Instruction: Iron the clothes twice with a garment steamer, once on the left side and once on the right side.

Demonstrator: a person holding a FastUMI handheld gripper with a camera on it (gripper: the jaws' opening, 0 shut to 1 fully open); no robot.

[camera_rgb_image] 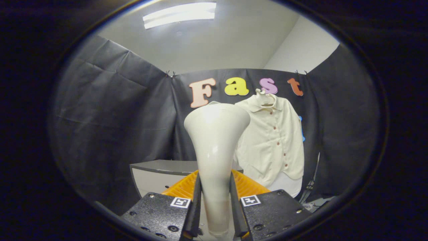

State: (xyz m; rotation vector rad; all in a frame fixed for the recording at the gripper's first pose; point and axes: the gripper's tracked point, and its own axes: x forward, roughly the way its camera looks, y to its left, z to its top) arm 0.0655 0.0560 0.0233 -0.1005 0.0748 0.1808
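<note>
gripper (214,201) jaws clamped on garment steamer (215,140) handle, head upright | shirt (274,140) hangs on booth wall beyond, right of steamer head | grey worktop (157,167) behind

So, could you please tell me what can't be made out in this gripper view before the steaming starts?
- The steamer, clamped between the gripper's fingers, shows its back; its steam face points away.
- The steamer's flared head hides the left edge of the cream shirt hanging beyond it.
- The hanger at the collar is too small to make out.
- The orange ridged object is mostly hidden behind fingers and steamer; what it is stays unclear.
</note>
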